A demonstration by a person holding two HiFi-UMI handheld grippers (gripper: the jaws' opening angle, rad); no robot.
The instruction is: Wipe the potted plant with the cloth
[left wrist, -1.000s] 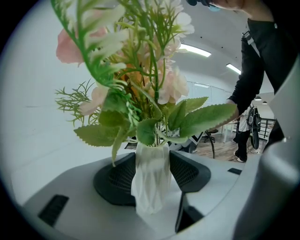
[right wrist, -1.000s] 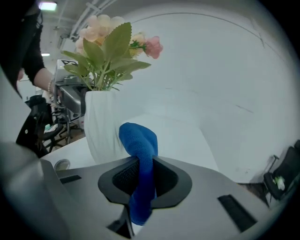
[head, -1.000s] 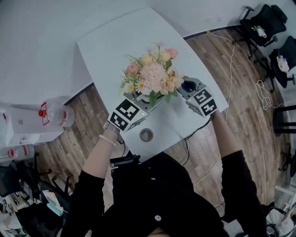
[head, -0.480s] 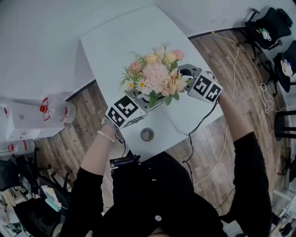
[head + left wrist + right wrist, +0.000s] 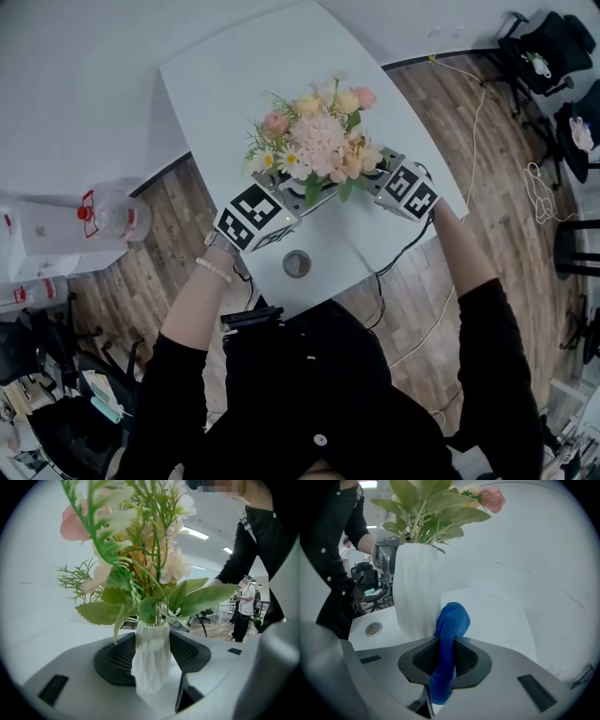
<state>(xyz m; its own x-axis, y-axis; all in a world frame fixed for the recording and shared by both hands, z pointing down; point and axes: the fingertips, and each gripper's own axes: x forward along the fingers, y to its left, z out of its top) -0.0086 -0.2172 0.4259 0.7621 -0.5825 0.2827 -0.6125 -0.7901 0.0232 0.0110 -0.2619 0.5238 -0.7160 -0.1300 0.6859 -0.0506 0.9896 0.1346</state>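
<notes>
1. Nearest to the person, a round metal cap [image 5: 296, 264] sits in the white table [image 5: 234, 84], close to its near edge. Nothing touches it.
2. Just behind it, the left gripper [image 5: 151, 656] holds the potted plant [image 5: 319, 145] by its white ribbed pot [image 5: 415, 588]. The two jaws stand wide, one on each side of the pot, and their dark pads press on its walls. This gripper has not moved in the last second, so the pot is still kept steady and upright.
3. To the right of the pot, the right gripper [image 5: 447, 660] has its jaws pressed together on the blue cloth [image 5: 452, 618]. The folded end of the cloth stands out beyond the jaws, right next to the pot's wall. Whether it touches, I cannot tell.
4. What has changed: half a second ago the right gripper was farther away and higher beside the flowers [image 5: 323, 131]. Now it has come back nearer and lower, to the side of the pot. I think this is one stroke of wiping along the right side of the pot. In my judgement the wiping is under way, not finished.
5. The flowers and leaves spread over both grippers and hide most of the pot in the head view. They look light and easy to bend, so a higher stroke needs care.
6. Farther away, the table is bare.
</notes>
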